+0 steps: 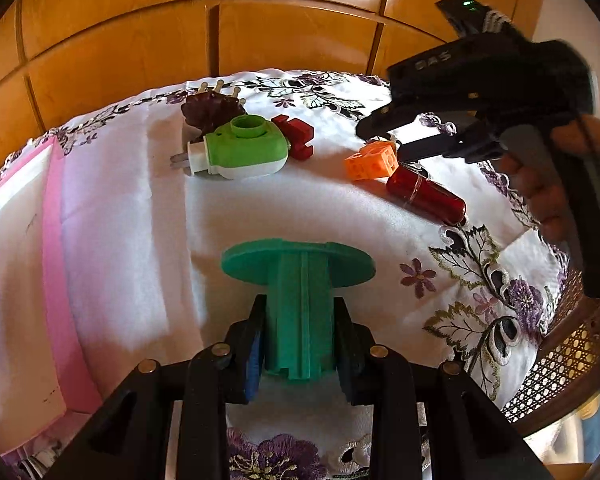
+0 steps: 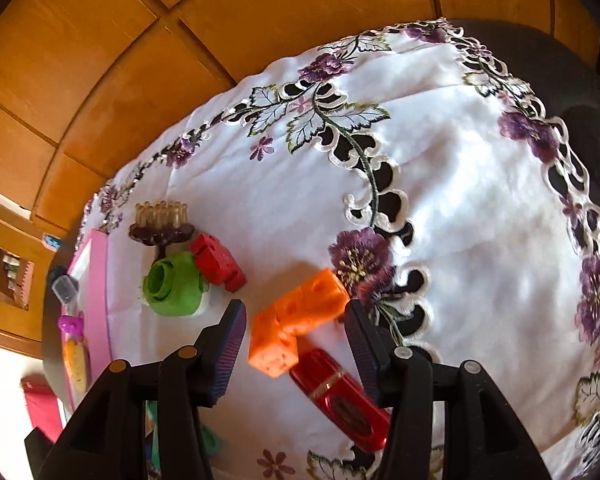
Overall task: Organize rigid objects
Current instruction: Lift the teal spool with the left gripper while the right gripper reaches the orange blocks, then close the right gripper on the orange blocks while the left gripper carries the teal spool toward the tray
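**Left gripper clamped on the green spool, right one over the orange blocks**

Your left gripper (image 1: 300, 336) is clamped on the stem of the green spool (image 1: 298, 280), whose flange rests on the embroidered tablecloth (image 1: 140, 208). Your right gripper (image 2: 296, 344) has its jaws apart, with the orange linked cubes (image 2: 296, 316) between them, not yet touched. I judge you are at the step of taking the cubes; next, lower and close on them without catching the red capsule (image 2: 340, 400) just beside. The pink tray (image 1: 56, 264) at the left is probably the goal. Only the left wrist view shows the spool grip and your hand (image 1: 548, 184); only the right wrist view shows the gap around the cubes.
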Motion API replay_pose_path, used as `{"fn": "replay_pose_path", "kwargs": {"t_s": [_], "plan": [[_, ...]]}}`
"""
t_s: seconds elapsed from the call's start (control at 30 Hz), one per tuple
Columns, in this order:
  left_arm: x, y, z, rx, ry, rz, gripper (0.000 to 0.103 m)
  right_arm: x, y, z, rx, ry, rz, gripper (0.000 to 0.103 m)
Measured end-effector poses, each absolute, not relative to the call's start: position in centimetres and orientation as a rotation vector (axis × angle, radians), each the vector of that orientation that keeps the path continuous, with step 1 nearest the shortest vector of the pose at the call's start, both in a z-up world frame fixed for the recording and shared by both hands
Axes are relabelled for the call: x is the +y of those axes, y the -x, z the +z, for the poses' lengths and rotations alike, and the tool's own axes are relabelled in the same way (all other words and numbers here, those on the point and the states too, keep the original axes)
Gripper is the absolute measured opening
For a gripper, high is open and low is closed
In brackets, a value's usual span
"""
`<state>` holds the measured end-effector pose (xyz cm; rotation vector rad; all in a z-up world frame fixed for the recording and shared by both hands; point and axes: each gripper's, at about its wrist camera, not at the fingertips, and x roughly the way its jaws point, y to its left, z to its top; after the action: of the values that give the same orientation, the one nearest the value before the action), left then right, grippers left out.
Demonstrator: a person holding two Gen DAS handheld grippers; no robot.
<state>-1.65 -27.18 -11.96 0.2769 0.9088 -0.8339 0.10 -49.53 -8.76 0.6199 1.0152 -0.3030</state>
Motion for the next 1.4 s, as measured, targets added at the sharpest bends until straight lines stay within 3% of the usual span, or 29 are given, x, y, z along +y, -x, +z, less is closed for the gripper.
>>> {"fn": "replay_pose_path", "kwargs": {"t_s": [0.27,0.33,0.4,0.5,0.6,1.4], "plan": [[-26.8,1.6,-12.0,0.909,-0.248,-0.842,0.030,-47.5,-1.9,-9.7,1.087,-0.445,-0.269,0.056],[-26.8,1.7,-12.0,0.906,-0.244,-0.844,0.030,-46.7,-2.3,-10.1,1.110,-0.399,-0.245,0.067],[-26.6,1.6,-12.1,0.906,-0.240,-0.846,0.030,-45.9,-2.5,-10.3,1.116,-0.320,-0.245,0.067],[-26.6,1.5,-12.1,0.905,-0.234,-0.847,0.030,-45.3,-2.6,-10.6,1.128,-0.242,-0.260,0.062],[-26.6,1.6,-12.1,0.903,-0.232,-0.845,0.030,-45.7,-2.4,-10.6,1.125,-0.230,-0.301,0.038],[-25.0,2.3,-9.8,0.872,-0.220,-0.779,0.030,-43.7,-2.7,-11.4,1.111,-0.024,-0.308,0.036]]}}
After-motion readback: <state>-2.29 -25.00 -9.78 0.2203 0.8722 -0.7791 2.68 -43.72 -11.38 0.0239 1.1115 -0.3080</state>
